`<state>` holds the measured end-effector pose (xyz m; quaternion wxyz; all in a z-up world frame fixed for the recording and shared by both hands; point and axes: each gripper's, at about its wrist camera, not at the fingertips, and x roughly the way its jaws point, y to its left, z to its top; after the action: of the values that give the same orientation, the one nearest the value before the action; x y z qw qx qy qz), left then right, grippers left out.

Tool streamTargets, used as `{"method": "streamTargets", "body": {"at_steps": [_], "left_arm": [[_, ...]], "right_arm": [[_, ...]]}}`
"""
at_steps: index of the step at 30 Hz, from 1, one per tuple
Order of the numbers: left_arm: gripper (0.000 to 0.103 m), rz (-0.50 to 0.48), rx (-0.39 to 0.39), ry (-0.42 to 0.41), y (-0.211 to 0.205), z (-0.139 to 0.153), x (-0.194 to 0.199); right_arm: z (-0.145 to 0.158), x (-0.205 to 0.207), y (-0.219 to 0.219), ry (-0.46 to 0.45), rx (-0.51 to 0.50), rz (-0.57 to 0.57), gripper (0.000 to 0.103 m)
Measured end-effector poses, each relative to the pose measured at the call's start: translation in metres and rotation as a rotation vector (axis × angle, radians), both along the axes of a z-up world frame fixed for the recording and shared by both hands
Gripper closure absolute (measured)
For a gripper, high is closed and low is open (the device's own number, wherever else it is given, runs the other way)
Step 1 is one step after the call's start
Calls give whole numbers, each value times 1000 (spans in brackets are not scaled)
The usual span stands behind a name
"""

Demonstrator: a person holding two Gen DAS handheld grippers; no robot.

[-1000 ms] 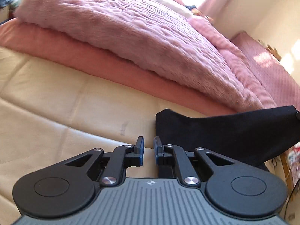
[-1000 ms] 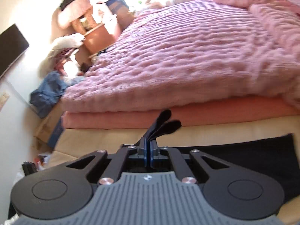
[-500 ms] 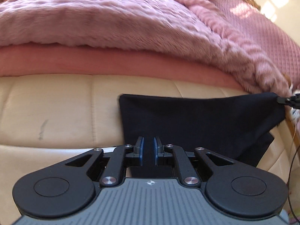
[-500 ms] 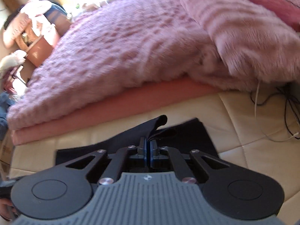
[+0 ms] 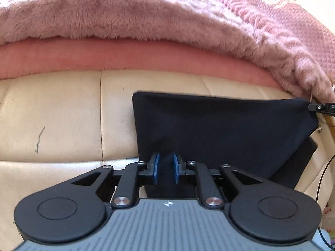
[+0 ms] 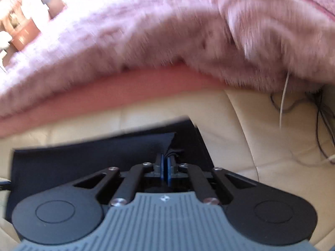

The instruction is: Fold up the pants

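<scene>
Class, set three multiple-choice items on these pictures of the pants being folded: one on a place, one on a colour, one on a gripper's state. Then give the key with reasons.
1. The pants lie on:
A. the cream cushion
B. the pink blanket
C. a wooden floor

2. The pants are:
A. white
B. red
C. black

3. The right gripper is:
A. wide open over bare cushion
B. shut on a pants corner
C. holding a cable

Key: 1 A, cream surface shows around the cloth; 2 C, the cloth is black in both views; 3 B, its pads pinch bunched black cloth.
</scene>
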<state>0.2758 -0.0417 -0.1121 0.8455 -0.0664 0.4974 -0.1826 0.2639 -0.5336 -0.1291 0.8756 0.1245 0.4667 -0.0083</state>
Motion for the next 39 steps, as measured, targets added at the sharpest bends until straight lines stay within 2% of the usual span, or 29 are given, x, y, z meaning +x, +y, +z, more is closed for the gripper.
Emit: {"method": "streamTargets", "body": {"at_steps": [2, 4, 7, 11, 14, 16, 17, 18, 19, 22, 26, 28, 30, 34, 36, 37, 39], "left_arm": [[88, -7, -1, -11, -2, 3, 4], [88, -15, 29, -19, -8, 2, 8], [88, -18, 49, -21, -14, -2, 10], [88, -26, 76, -21, -17, -9, 12], [88, -31, 112, -13, -20, -17, 14], [88, -27, 109, -19, -19, -18, 12], [88, -26, 109, -21, -18, -18, 11], [88, -24, 108, -21, -16, -16, 10], [88, -20, 103, -24, -14, -13, 8], [87, -25, 74, -47, -7, -1, -4], [87, -95, 28, -71, -9, 9, -27], [87, -134, 46, -70, -15, 8, -38], [88, -169, 91, -55, -22, 2, -46], [91, -210, 128, 3, -25, -13, -62], [91, -228, 159, -11, -25, -18, -73], [91, -228, 159, -8, -23, -19, -76], [91, -221, 152, 8, -19, -16, -79]], "right_arm": [[25, -4, 3, -54, -8, 38, 103], [36, 0, 8, -69, -78, 85, 103], [6, 21, 9, 17, -195, 73, 103], [-28, 31, 7, 52, -218, 32, 103], [-42, 33, 10, 70, -250, 20, 103], [-51, 33, 9, 67, -285, 19, 103], [-50, 29, 7, 61, -287, 15, 102], [-49, 29, 5, 60, -291, 5, 96], [-47, 28, 4, 61, -305, -3, 84], [-32, 18, 3, 45, -365, -27, 83], [-9, -11, 18, -68, -300, 21, 84], [-10, -20, 30, -104, -309, 70, 84], [-21, -22, 38, -97, -335, 85, 84], [-46, -24, 34, -44, -319, 55, 84], [-51, -30, 31, -63, -300, 43, 83], [-52, -31, 29, -63, -288, 31, 79], [-55, -32, 23, -58, -245, -4, 79]]}}
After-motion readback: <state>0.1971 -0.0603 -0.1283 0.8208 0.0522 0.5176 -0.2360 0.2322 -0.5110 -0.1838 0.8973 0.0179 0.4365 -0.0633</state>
